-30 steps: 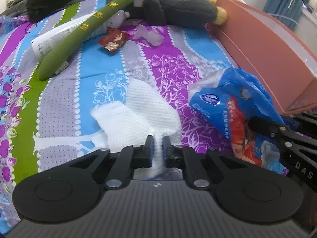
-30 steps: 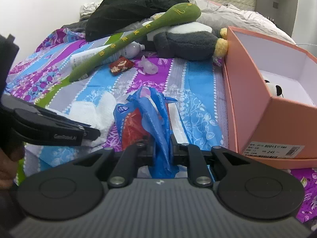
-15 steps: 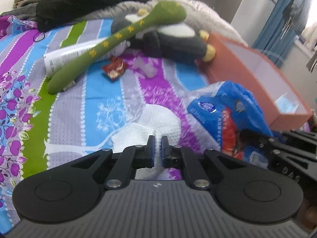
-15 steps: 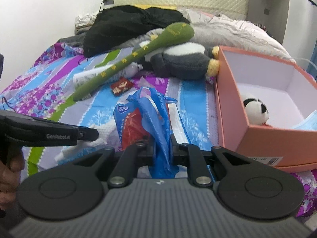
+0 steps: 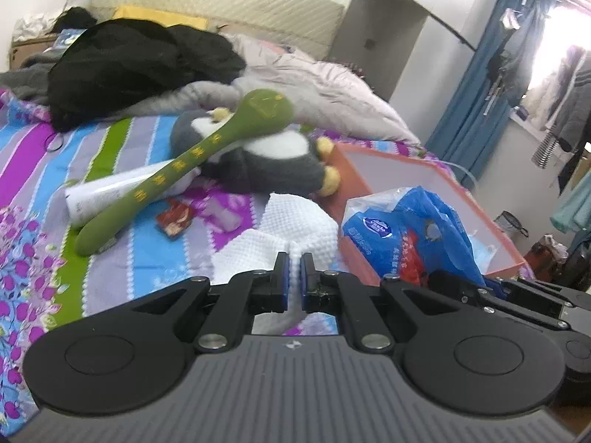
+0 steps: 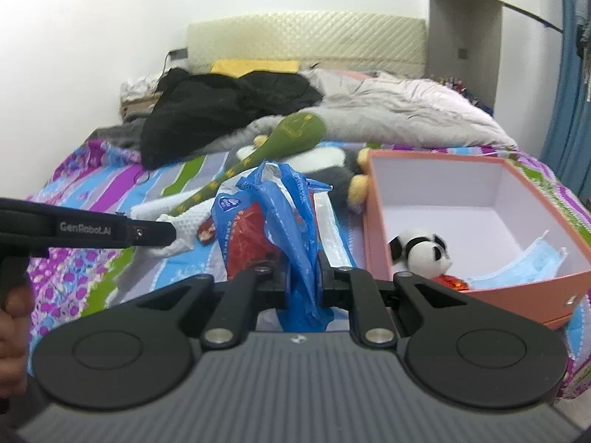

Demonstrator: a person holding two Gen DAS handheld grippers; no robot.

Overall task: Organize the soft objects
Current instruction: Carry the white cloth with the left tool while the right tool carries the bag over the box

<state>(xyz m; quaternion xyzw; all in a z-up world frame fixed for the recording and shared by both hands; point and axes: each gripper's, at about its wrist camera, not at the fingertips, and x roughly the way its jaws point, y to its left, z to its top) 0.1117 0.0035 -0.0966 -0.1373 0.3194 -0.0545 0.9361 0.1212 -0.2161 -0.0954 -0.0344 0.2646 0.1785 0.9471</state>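
Note:
My left gripper (image 5: 294, 258) is shut on a white waffle-weave cloth (image 5: 295, 221), lifted above the striped bedspread (image 5: 122, 254); in the right wrist view that left gripper (image 6: 171, 230) comes in from the left with the cloth (image 6: 186, 221) hanging off its tip. My right gripper (image 6: 303, 258) is shut on a crumpled blue and red plastic bag (image 6: 273, 214), also raised; the same bag (image 5: 406, 229) shows at the right of the left wrist view. To the right, an open pink box (image 6: 476, 295) holds a small panda plush (image 6: 421, 251) and a blue face mask (image 6: 524, 262).
Farther up the bed lie a long green plush stick (image 5: 192, 166), a grey and white penguin plush (image 5: 266, 162), a white tube (image 5: 110, 192), a red wrapper (image 5: 175, 217), black clothing (image 5: 140, 66) and a pale quilt (image 6: 402, 110). A person's hand (image 6: 11, 317) shows at the left edge.
Both grippers have risen and tilted up, lifting the cloth and the bag off the bedspread. The headboard and the inside of the pink box have come into view.

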